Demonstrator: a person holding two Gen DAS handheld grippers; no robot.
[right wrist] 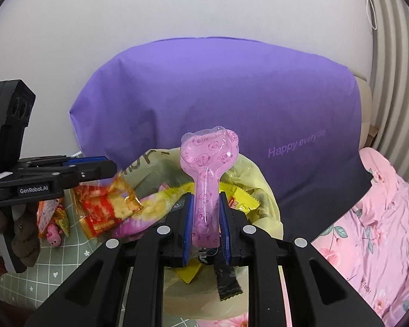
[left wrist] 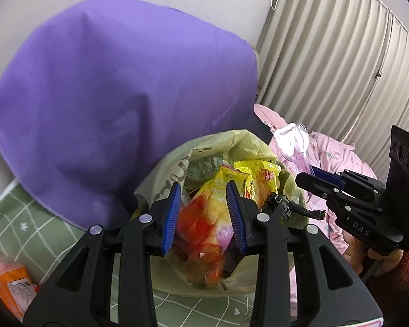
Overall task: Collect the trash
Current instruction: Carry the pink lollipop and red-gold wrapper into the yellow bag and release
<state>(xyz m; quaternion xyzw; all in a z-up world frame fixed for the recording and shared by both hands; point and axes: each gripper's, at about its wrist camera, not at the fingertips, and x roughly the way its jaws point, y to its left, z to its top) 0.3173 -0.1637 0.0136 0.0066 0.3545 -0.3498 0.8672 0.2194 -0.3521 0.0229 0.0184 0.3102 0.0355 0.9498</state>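
The right gripper [right wrist: 204, 218] is clamped on a translucent pink bear-print plastic blister pack [right wrist: 207, 169], upright above a pale yellow-green trash bag [right wrist: 261, 190] stuffed with snack wrappers. The left gripper [left wrist: 205, 212], fingers spread wide, straddles a red-and-yellow crinkly snack wrapper [left wrist: 204, 218] over the bag, on a green checked bedsheet [left wrist: 27, 231].

A purple cloth cover [right wrist: 212, 95] printed "Happy every day" drapes against the white wall [right wrist: 177, 8]. Right of it hang beige pleated curtains [left wrist: 335, 54]; a pink floral quilt [right wrist: 373, 226] lies below-right, a green checked sheet [left wrist: 27, 223] below-left.
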